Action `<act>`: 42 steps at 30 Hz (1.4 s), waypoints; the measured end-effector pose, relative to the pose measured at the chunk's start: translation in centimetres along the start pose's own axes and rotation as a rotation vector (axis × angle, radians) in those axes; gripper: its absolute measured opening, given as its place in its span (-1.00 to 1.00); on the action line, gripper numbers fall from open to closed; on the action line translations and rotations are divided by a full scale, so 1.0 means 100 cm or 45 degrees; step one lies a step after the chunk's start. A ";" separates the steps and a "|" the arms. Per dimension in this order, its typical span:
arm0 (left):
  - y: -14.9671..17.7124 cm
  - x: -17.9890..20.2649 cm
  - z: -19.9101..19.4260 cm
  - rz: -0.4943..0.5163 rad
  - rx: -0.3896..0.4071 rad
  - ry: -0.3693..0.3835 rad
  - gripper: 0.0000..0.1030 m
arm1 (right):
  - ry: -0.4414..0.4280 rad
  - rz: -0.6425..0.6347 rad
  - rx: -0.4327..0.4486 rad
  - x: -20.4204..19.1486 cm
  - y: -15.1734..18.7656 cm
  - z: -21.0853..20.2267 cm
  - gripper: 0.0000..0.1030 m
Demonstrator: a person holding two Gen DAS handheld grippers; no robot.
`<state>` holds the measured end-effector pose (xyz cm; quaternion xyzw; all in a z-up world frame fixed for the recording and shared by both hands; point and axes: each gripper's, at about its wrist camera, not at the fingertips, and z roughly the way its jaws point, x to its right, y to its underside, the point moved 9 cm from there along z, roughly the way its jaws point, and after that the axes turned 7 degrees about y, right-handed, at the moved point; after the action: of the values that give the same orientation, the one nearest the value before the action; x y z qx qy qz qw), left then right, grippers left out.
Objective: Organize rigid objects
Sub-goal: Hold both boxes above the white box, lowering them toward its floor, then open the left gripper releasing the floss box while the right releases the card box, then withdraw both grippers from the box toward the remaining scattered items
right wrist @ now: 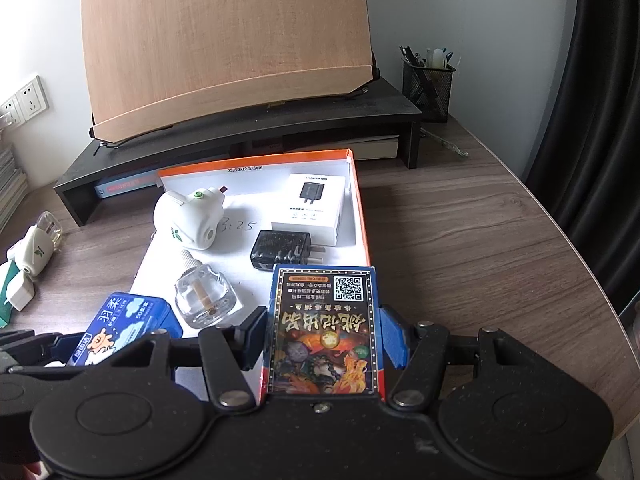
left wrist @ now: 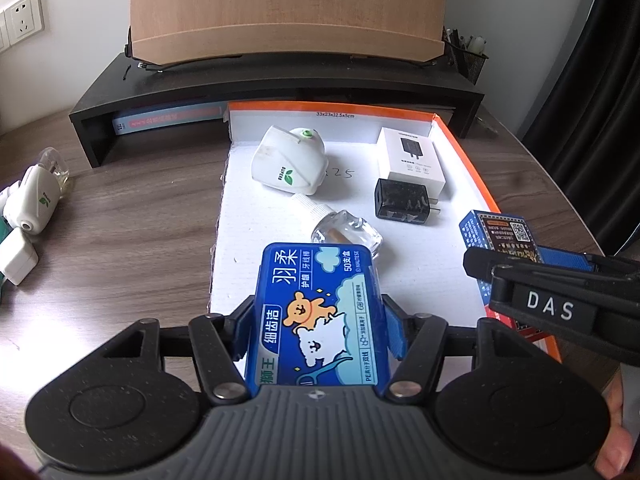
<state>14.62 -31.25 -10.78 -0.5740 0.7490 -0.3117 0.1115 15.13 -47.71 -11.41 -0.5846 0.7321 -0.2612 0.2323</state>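
Rigid objects sit partly inside a shallow orange-edged box lid (left wrist: 460, 148) with a white floor, lying on the wood-grain desk (left wrist: 132, 216) just in front of a black monitor riser (left wrist: 280, 80). A tilted wooden board (left wrist: 288, 8) stands on that riser, and a mesh pen holder (right wrist: 430, 88) rests at its far right end.

Inside the lid, at the far left, lies a white plug-in vaporizer (left wrist: 290, 166); at the far right a white charger box (left wrist: 412, 160), with a black charger (left wrist: 402, 200) touching its near side, prongs pointing right. Nearer, about mid-lid, a clear glass refill bottle (left wrist: 344, 228) lies on its side.

Over the near left part of the lid, the left gripper (left wrist: 320, 320) pinches a blue floss-pick case (left wrist: 320, 312) between its blue pads, printed face up. To its right, over the lid's near right edge, the right gripper (right wrist: 320, 332) clamps a dark card box (right wrist: 326, 328) with a QR code at its far end, held by its long sides. Whether either held item touches the lid floor is unclear.

On the desk at the far left, well apart from the lid, lie a second vaporizer with bottle (left wrist: 38, 196) and a small white adapter (left wrist: 16, 256).
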 end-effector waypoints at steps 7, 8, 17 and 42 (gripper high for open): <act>0.001 -0.005 -0.003 -0.017 0.002 -0.018 0.23 | -0.019 0.003 0.020 -0.005 -0.002 -0.007 0.39; 0.001 -0.006 -0.005 -0.021 0.007 -0.021 0.23 | -0.024 -0.012 0.036 -0.007 -0.005 -0.010 0.39; 0.003 -0.010 -0.009 -0.023 0.012 -0.031 0.23 | -0.031 -0.058 0.045 -0.019 -0.005 -0.006 0.37; 0.002 -0.013 -0.042 -0.042 0.084 -0.043 0.59 | -0.023 0.004 0.159 -0.013 -0.010 -0.046 0.58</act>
<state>12.71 -28.63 -7.87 -0.5874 0.7267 -0.3284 0.1378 13.14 -46.10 -7.23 -0.5702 0.7131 -0.3009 0.2754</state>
